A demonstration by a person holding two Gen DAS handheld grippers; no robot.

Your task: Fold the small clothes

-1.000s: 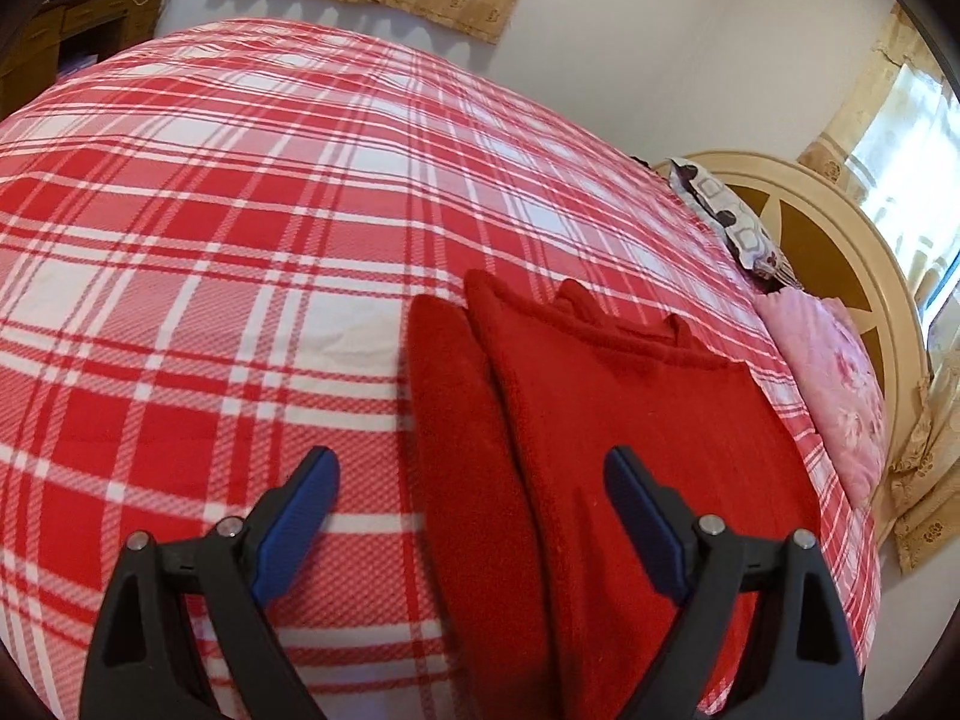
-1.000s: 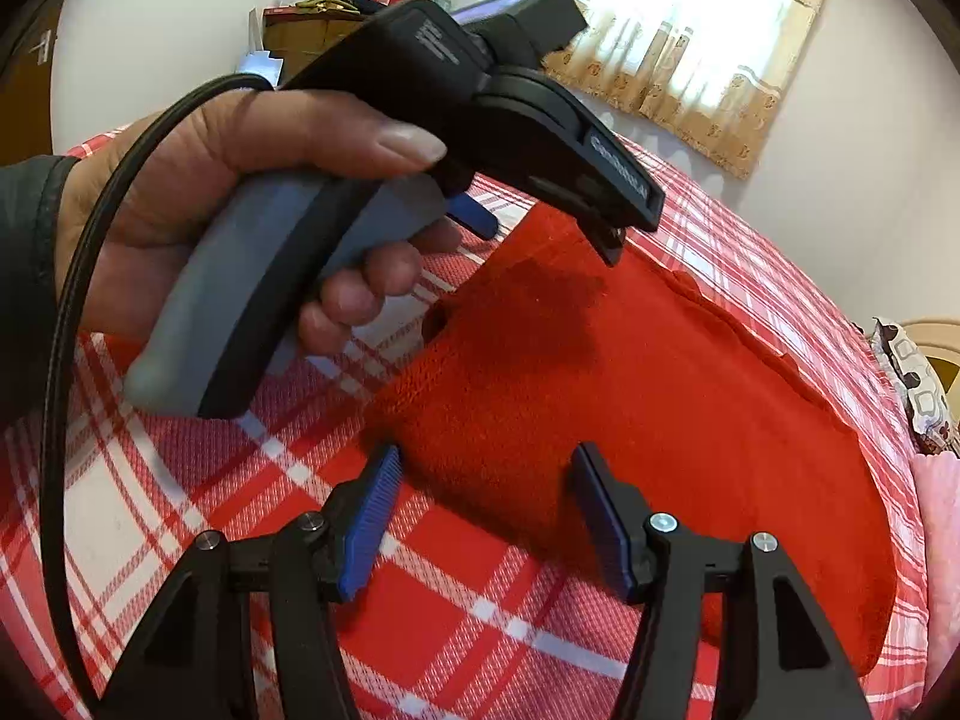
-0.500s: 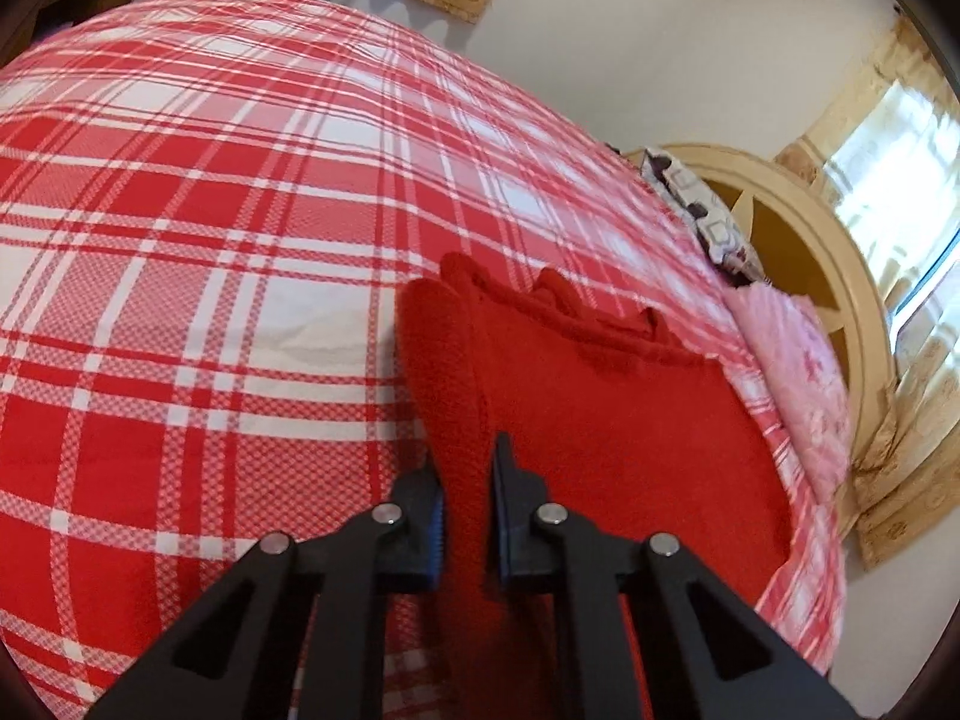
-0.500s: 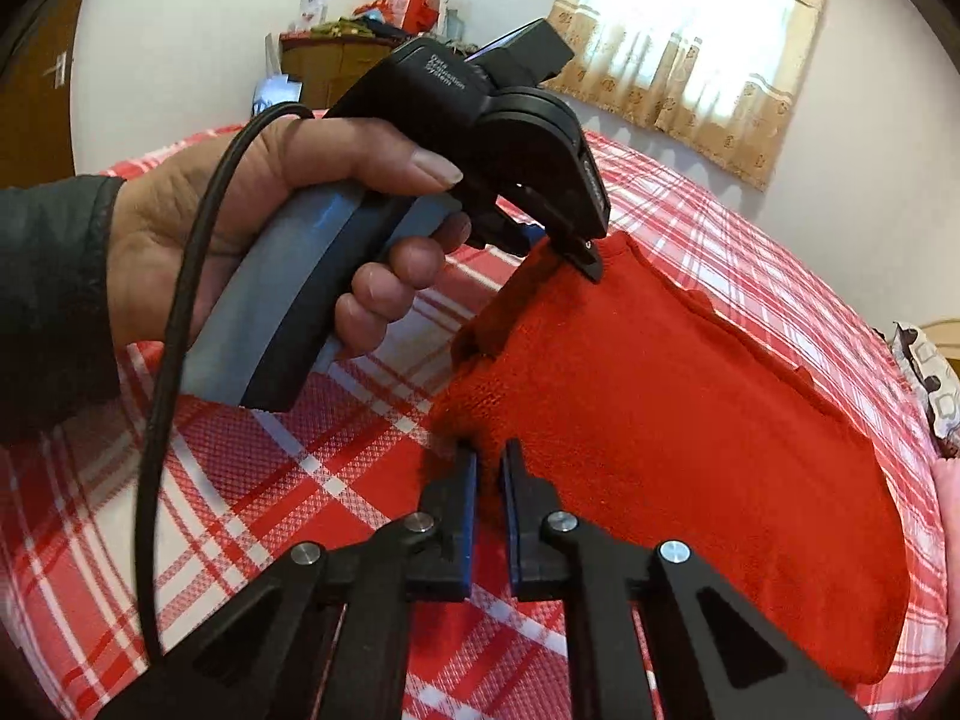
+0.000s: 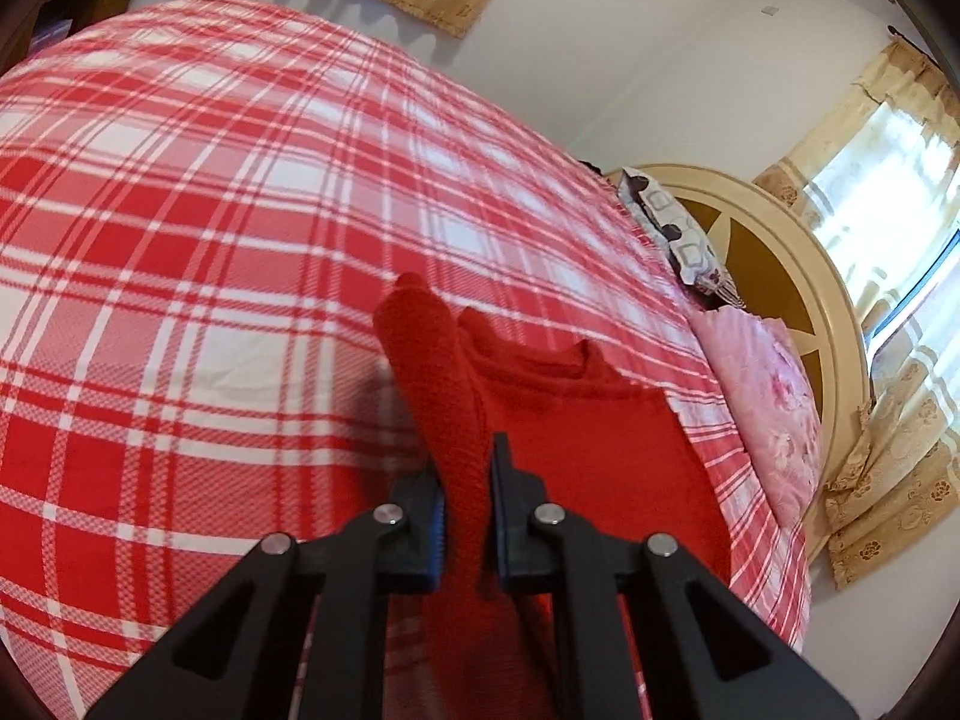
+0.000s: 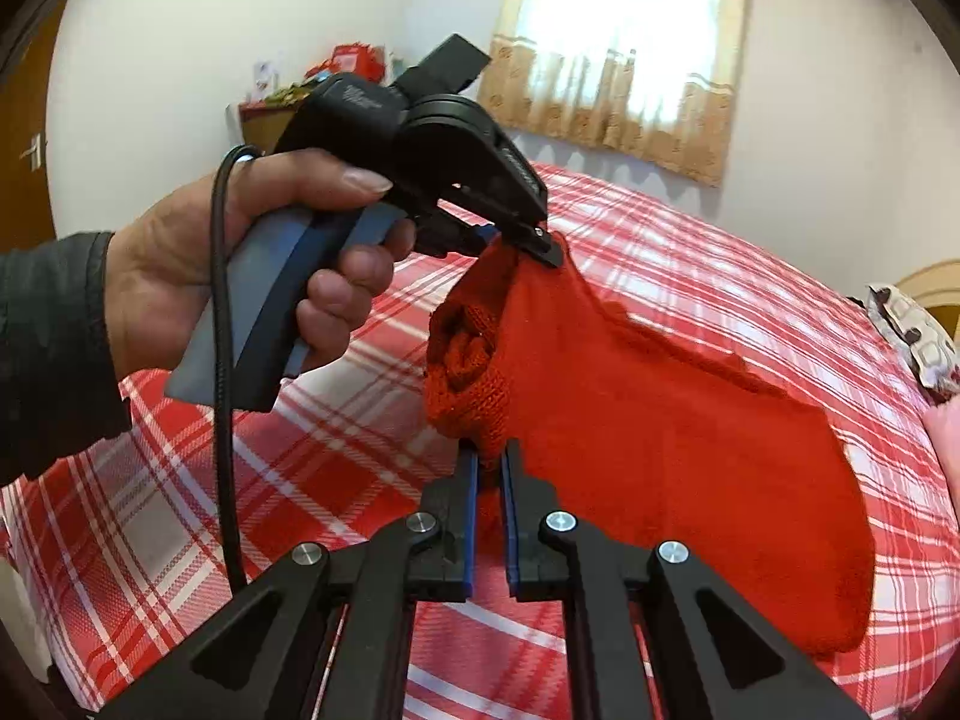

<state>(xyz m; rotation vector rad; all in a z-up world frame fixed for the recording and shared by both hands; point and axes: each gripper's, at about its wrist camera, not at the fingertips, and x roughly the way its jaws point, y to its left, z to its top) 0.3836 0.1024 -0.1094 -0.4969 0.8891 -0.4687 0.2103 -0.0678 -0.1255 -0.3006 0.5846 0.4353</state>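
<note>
A small red knitted sweater (image 6: 678, 438) lies partly on the red and white plaid bedspread (image 5: 180, 240), its near edge lifted off the bed. My left gripper (image 5: 465, 462) is shut on a folded strip of the sweater (image 5: 438, 372), which rises between the blue pads. The right wrist view shows that same left gripper (image 6: 534, 243), held by a person's hand (image 6: 240, 276), pinching the sweater's far corner. My right gripper (image 6: 489, 462) is shut on the bunched near corner, where a rolled cuff (image 6: 465, 360) hangs just above the fingertips.
A cream wooden headboard (image 5: 798, 300) stands at the right with a pink floral pillow (image 5: 762, 378) and a patterned pillow (image 5: 678, 234) against it. Curtained windows (image 6: 624, 48) line the walls. A cluttered wooden cabinet (image 6: 282, 114) stands at the back. A black cable (image 6: 222, 360) hangs from the left gripper.
Both grippers, open a second ago, have closed on the sweater's near edge and lifted it off the bedspread. The edge now bunches and hangs between them.
</note>
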